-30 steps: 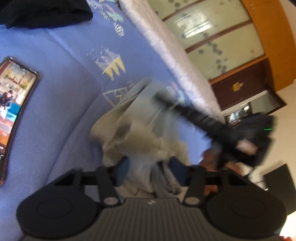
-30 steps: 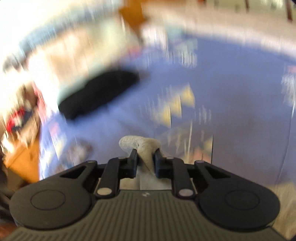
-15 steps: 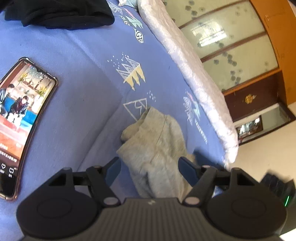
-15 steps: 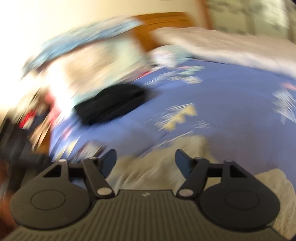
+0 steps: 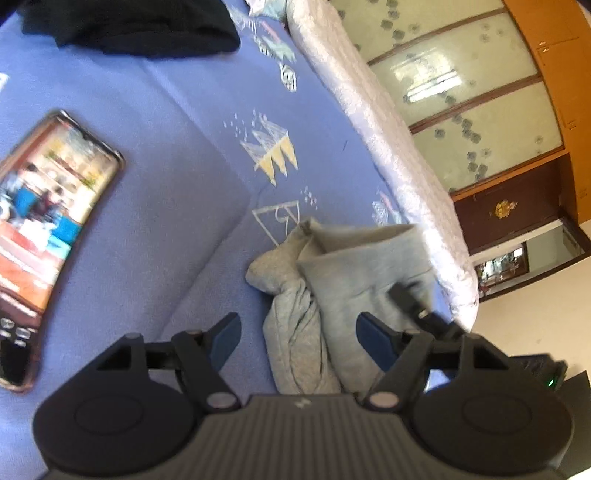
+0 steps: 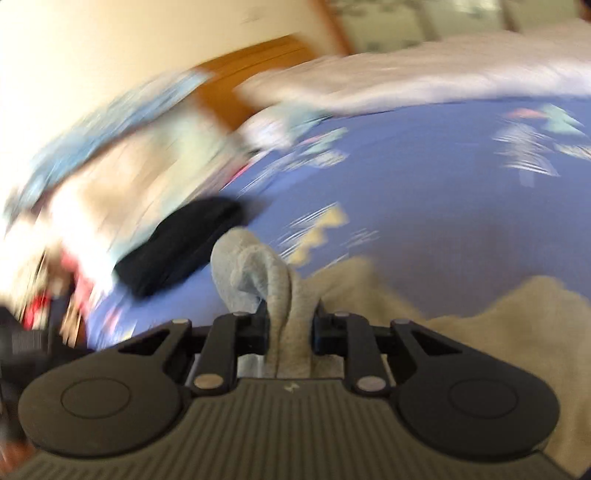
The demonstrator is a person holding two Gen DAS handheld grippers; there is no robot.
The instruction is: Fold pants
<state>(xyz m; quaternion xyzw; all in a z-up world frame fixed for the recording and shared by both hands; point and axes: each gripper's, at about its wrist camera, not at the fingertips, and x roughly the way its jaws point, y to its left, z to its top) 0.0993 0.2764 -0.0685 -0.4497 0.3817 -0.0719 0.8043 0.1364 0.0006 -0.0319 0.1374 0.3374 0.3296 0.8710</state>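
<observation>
Grey pants lie bunched on the blue bed sheet. My left gripper stands open just over their near end, and its blue pads do not touch the cloth. From the right, my right gripper reaches in as a dark finger at a raised flap of the pants. In the right wrist view the right gripper has its jaws closing, with the pads pressed on a bunched fold of the pants that sticks up between them. That view is blurred.
A phone with a lit screen lies on the sheet at the left. A black garment sits at the far end of the bed. A white quilt runs along the right side, with a wardrobe behind it.
My left gripper let go of the pants and stayed open over them. My right gripper opened, shifted, and closed again on a fold; a flap of the pants now stands raised.
</observation>
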